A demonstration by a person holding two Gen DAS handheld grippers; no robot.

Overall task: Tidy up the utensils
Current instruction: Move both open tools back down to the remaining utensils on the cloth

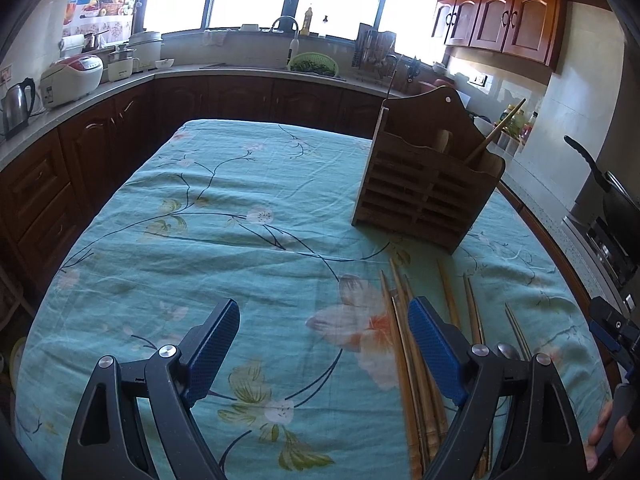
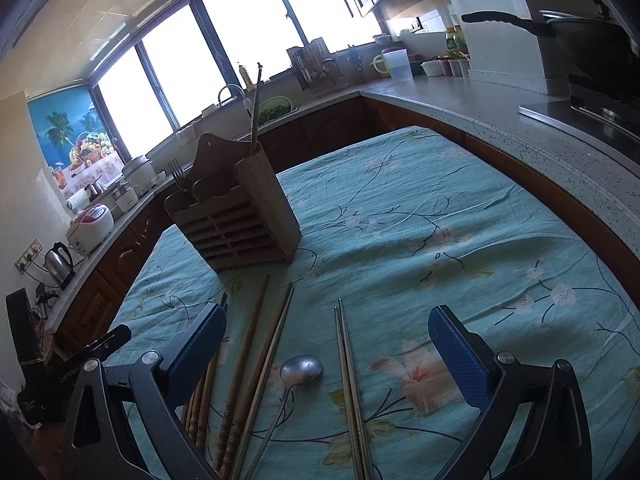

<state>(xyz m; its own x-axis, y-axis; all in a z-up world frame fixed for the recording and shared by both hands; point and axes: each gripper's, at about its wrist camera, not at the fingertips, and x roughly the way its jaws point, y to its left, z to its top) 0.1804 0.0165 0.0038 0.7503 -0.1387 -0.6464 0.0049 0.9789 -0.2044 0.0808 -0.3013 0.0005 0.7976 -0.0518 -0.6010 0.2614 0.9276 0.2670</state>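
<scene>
On the floral teal tablecloth (image 2: pixel 440 208) we hold both the left gripper (image 1: pixel 320 360) and the right gripper (image 2: pixel 326 354) spread wide and empty above wooden chopsticks (image 2: pixel 240 364), metal chopsticks (image 2: pixel 350 380) and a spoon (image 2: pixel 301 369) at lower centre, below the wooden utensil holder (image 2: pixel 244 220).

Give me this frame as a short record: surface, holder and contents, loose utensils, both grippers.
surface: table under a teal floral cloth
holder: wooden utensil caddy, upright on the cloth
in holder: a fork in one end compartment, a long stick in the other
loose on cloth: wooden chopsticks, metal chopsticks, metal spoon, all in front of the caddy
left gripper: open, empty, above the cloth beside the wooden chopsticks
right gripper: open, empty, over the spoon and chopsticks
</scene>
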